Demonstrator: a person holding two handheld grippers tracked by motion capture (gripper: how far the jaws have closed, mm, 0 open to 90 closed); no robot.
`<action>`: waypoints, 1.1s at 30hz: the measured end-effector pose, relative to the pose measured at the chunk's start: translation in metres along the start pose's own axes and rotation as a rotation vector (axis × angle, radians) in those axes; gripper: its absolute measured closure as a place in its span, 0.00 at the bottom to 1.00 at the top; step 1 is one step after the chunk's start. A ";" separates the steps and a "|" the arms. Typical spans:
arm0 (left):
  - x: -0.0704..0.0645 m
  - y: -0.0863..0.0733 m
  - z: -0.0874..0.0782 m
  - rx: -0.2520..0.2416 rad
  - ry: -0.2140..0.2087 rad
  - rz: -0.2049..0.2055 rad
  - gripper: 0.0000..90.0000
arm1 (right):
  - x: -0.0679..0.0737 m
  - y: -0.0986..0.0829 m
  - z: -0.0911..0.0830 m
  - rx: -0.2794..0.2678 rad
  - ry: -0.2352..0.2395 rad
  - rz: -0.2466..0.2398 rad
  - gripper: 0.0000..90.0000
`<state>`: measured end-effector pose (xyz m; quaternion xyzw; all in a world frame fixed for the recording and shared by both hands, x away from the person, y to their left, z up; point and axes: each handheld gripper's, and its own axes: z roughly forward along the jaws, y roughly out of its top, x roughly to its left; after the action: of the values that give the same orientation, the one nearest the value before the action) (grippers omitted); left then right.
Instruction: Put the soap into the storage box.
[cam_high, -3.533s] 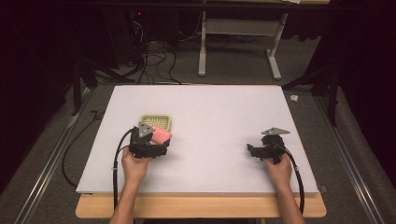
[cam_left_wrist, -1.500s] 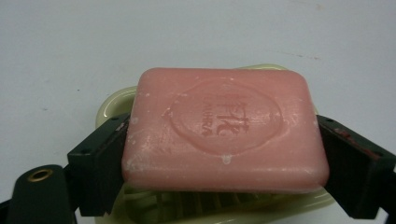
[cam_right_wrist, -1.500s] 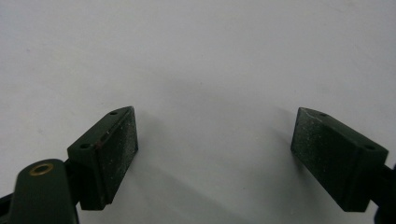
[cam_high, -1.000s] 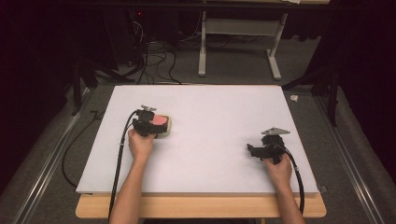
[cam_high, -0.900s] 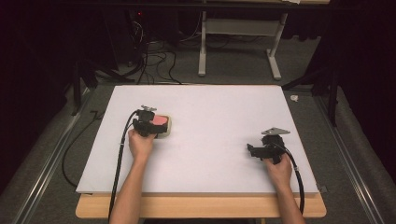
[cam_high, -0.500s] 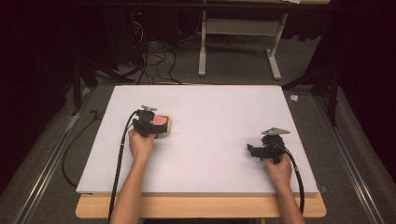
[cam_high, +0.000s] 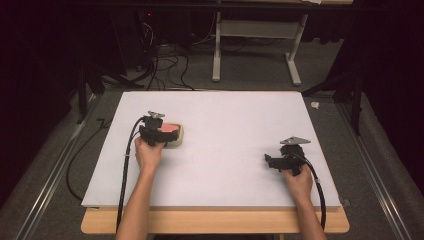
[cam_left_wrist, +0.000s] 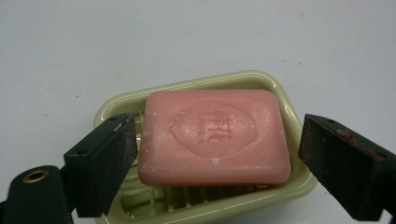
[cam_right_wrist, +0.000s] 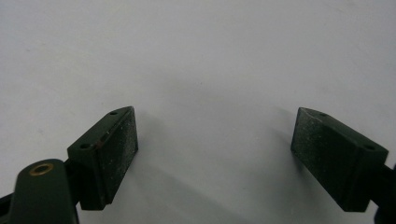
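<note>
**Soap sits loose in its dish — watch your pull-back**

Your left gripper (cam_left_wrist: 215, 158) has its fingers (cam_left_wrist: 105, 158) released and spread to either side of the pink soap bar (cam_left_wrist: 212, 135), which lies in the pale green soap dish (cam_left_wrist: 280, 93) at centre frame, tilted on the ribs. In the high view the dish (cam_high: 178, 137) sits left of centre on the white counter (cam_high: 225, 115). Drag a finger sideways and you could clip the bar or slide the light dish. Your right gripper (cam_right_wrist: 215, 154) rests released over bare counter, lower right.
</note>
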<state>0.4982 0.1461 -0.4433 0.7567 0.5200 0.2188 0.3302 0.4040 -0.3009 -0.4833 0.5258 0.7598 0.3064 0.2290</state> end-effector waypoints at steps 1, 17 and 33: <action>0.000 0.000 -0.001 -0.002 0.000 0.000 0.14 | 0.000 0.000 0.000 0.000 0.000 0.000 0.17; -0.001 -0.003 -0.028 -0.072 -0.024 0.013 0.15 | 0.000 0.000 0.000 0.000 0.000 0.000 0.17; 0.002 -0.012 -0.053 -0.124 -0.058 0.006 0.16 | 0.000 0.000 0.000 0.000 0.000 0.000 0.17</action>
<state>0.4552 0.1659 -0.4156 0.7423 0.4935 0.2296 0.3909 0.4040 -0.3008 -0.4834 0.5256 0.7599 0.3065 0.2290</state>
